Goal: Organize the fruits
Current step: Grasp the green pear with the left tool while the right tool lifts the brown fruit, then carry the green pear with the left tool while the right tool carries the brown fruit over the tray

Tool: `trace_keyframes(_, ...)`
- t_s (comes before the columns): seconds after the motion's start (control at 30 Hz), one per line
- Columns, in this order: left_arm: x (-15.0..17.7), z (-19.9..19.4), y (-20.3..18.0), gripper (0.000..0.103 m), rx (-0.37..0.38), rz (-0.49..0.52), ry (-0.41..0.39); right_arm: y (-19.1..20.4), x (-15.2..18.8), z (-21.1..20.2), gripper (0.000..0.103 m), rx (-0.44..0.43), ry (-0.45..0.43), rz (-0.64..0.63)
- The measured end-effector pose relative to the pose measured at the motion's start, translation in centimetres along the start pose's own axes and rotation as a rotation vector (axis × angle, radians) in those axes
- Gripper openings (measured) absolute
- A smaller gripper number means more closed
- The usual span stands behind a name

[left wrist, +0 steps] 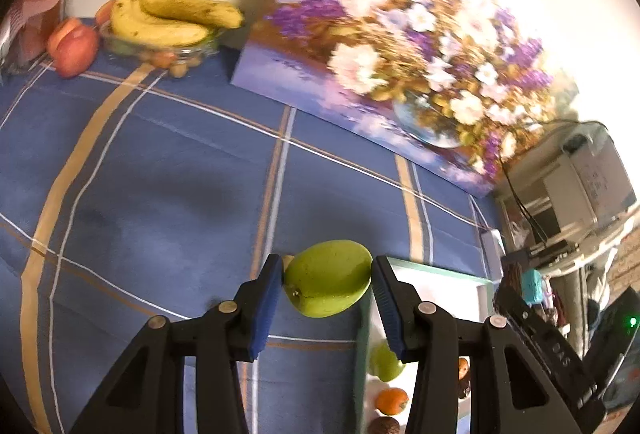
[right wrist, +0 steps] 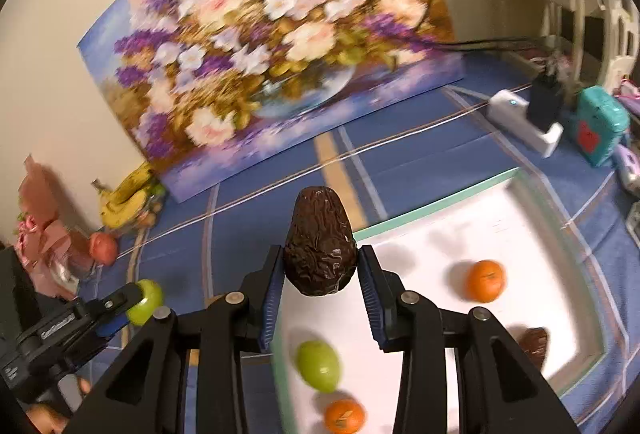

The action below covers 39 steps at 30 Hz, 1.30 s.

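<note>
left wrist view: the left gripper [left wrist: 326, 294] has its jaws closed on a green mango [left wrist: 328, 278], held just to the left of the white tray [left wrist: 460, 276], above the blue plaid cloth [left wrist: 160, 174]. the tray is the landmark here. far to its left, against the wall, a glass bowl [left wrist: 160, 50] carries bananas [left wrist: 172, 14], with a red apple [left wrist: 74, 50] beside it on the cloth. behind the tray a flower painting [left wrist: 400, 46] leans on the wall.

right wrist view: the right gripper [right wrist: 320, 288] clamps a dark wrinkled avocado [right wrist: 320, 246] over the tray's near-left part. inside the tray lie a green fruit [right wrist: 319, 365], two oranges [right wrist: 485, 281] and (half hidden by the gripper) another dark fruit [right wrist: 534, 344].

the step in hand looks like delivery: both fruits are gripped and carried, neither set down. next, the avocado needs lowering onto a bare white patch clear of the green fruit before the jaws part; the mango must first cross the tray's left rim.

to the tray's right, beyond the cloth's edge, sit a white box [right wrist: 524, 122] and a teal box [right wrist: 598, 124]; the room behind is cluttered and blurred.
</note>
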State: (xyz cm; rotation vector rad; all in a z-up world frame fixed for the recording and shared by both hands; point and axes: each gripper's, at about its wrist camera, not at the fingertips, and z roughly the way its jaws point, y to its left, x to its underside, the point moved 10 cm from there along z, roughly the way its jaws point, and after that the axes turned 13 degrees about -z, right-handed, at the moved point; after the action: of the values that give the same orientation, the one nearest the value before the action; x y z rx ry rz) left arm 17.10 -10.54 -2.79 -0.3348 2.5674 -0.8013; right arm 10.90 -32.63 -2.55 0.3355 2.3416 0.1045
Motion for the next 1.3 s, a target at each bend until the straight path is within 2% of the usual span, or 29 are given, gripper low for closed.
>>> trace_keyframes(0.27, 3.4, 1.1, -4.4, 0.048, 0.031, 0.129, 0.034, -3.3, -0.9, -2.0, 0.039, 0.073, -0.022, 0.011)
trace_keyframes(0.53, 7.0, 3.5, -7.9, 0.048, 0.038, 0.27, 0.048, -4.9, -0.8, -2.2, 0.039, 0.053, -0.016, 0.056)
trace_keyframes(0.73, 8.9, 6.5, -8.3, 0.048, 0.013, 0.315, 0.075, -5.6, 0.1, 0.2, 0.039, 0.037, 0.024, 0.055)
trace_keyframes(0.9, 9.5, 8.5, -7.8, 0.048, -0.017, 0.338, 0.082, -6.6, 1.1, 2.7, 0.039, 0.016, 0.051, 0.102)
trace_keyframes(1.17, 10.3, 10.4, -7.5, 0.048, -0.066, 0.379, 0.094, -7.2, 2.8, 5.5, 0.039, 0.045, 0.137, 0.099)
trace_keyframes(1.3, 10.6, 11.0, -7.2, 0.048, -0.08, 0.383, 0.101, -7.4, 3.1, 6.0, 0.039, 0.048, 0.14, 0.102)
